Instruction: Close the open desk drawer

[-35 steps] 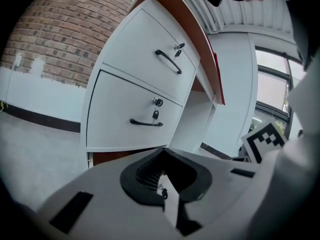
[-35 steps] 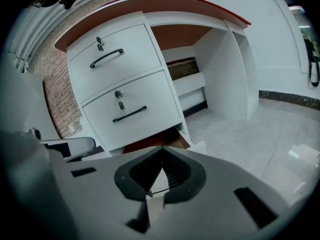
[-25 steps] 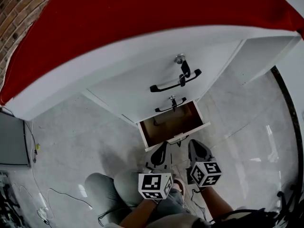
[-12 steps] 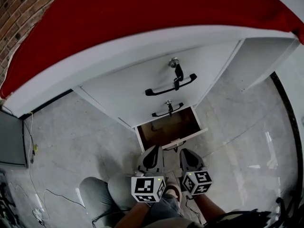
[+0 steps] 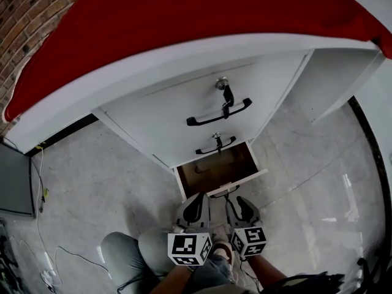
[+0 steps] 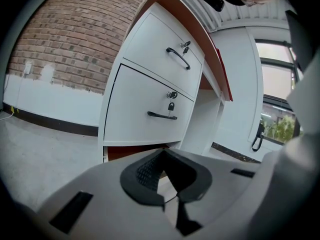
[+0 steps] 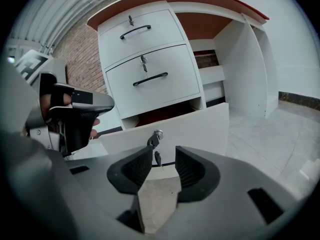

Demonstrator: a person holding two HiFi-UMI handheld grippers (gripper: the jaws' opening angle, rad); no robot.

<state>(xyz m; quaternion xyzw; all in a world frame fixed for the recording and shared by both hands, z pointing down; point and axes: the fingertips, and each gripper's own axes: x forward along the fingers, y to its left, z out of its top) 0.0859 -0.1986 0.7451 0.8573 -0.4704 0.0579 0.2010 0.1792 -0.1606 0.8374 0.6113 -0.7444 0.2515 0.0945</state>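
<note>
The white desk's bottom drawer [image 5: 217, 166] stands pulled out, its brown inside showing. Its front panel [image 7: 190, 129] carries a lock with a hanging key [image 7: 157, 138] and faces my right gripper. My right gripper [image 7: 164, 151] is just in front of that panel, its jaws opening. The key shows in the gap, but the pads press on nothing. In the head view the right gripper [image 5: 236, 201] is just below the drawer front. My left gripper [image 5: 198, 198] hangs beside it, shut and empty. In its own view the left gripper [image 6: 162, 154] points at the desk's left corner.
Two shut drawers above have black handles [image 5: 219, 112] [image 5: 215, 145] and keys. The red desktop [image 5: 184, 23] overhangs them. The kneehole [image 7: 215, 59] opens at the right. A brick wall [image 6: 75, 39], a dark panel [image 5: 15, 179] and floor cables [image 5: 55, 259] lie left. The person's knee [image 5: 131, 247] is below.
The right gripper's jaws have opened from shut. Both grippers sit a little lower and nearer the person in the head view. The drawer is about as far out as before.
</note>
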